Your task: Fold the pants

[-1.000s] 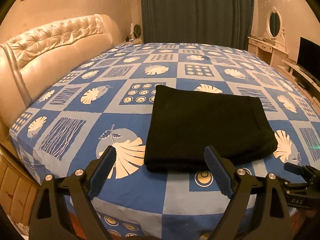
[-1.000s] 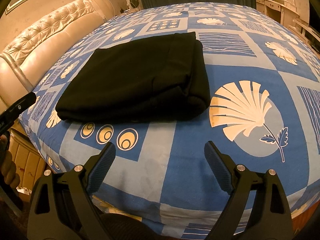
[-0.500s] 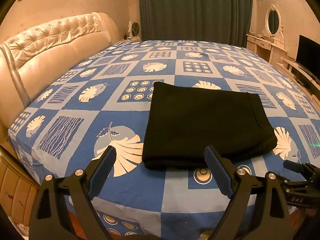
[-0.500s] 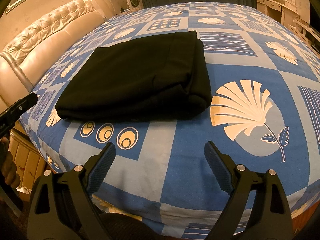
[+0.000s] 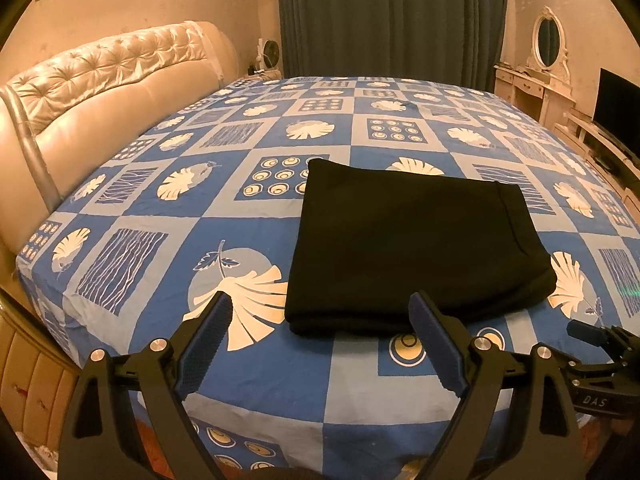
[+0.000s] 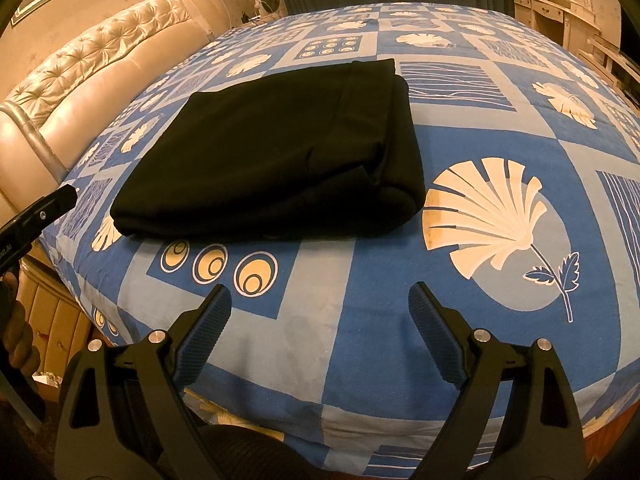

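Black pants (image 5: 412,248) lie folded into a flat rectangle on the blue patterned bed (image 5: 256,360), near its front edge. The same pants (image 6: 272,156) fill the upper left of the right wrist view. My left gripper (image 5: 320,312) hovers open just short of the pants' near edge, nothing between its fingers. My right gripper (image 6: 320,304) is open too, above bare bedspread in front of the pants and apart from them. Each gripper shows at the edge of the other's view: the right gripper (image 5: 600,344) at lower right, the left gripper (image 6: 36,208) at far left.
A cream tufted headboard (image 5: 100,92) runs along the left. Dark curtains (image 5: 392,20) hang at the back. A dressing table with an oval mirror (image 5: 548,44) and a TV (image 5: 618,100) stand at the right. The bed's front edge drops off below the grippers.
The left wrist view has tipped slightly, so the bed and pants sit a little lower in it. The pants have not moved and both grippers remain open.
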A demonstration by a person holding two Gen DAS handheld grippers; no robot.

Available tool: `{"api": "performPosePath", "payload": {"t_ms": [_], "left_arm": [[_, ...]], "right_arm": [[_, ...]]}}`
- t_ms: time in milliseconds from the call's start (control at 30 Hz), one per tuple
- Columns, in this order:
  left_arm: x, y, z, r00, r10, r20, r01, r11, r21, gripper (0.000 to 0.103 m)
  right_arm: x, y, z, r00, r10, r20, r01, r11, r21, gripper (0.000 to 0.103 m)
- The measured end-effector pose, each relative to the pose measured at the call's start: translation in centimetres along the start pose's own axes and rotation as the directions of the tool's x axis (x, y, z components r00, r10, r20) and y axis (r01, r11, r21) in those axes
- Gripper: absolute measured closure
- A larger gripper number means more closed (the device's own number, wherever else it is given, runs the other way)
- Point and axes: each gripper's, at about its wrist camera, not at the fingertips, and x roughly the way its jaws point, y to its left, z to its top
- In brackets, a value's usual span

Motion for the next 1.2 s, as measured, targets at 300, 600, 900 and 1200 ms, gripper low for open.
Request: {"api": "performPosePath", "payload": {"t_ms": [300,600,900,1200], "left_arm": [[0.3,-0.4,-0.2,1.000,-0.004,-0.003,0.004,1.000,0.022,0.014],[0.3,-0.3,-0.2,1.000,-0.002,-0.012,0.003,1.000,0.018,0.014],[1.0,2.3,1.3,0.999,0.037,-0.002,-0.037,0.999,-0.006,0.014],[3.4,6.8,3.5,0.993,0.114,0.021,-0.114,0.993,-0.002,0.014]], "right_arm": [[0.1,0.0,0.0,1.000,0.001,-0.002,-0.001,1.000,0.000,0.013],[0.1,-0.2,0.0,1.000,0.002,-0.002,-0.002,1.000,0.005,0.013],[-1.2,-4.3,2.6,1.000,0.008,0.027,-0.011,0.994,0.112,0.013],[-1.0,-11.6,6.5,0.991,-0.104,0.088,0.078,0.964,0.253,0.013]]}}
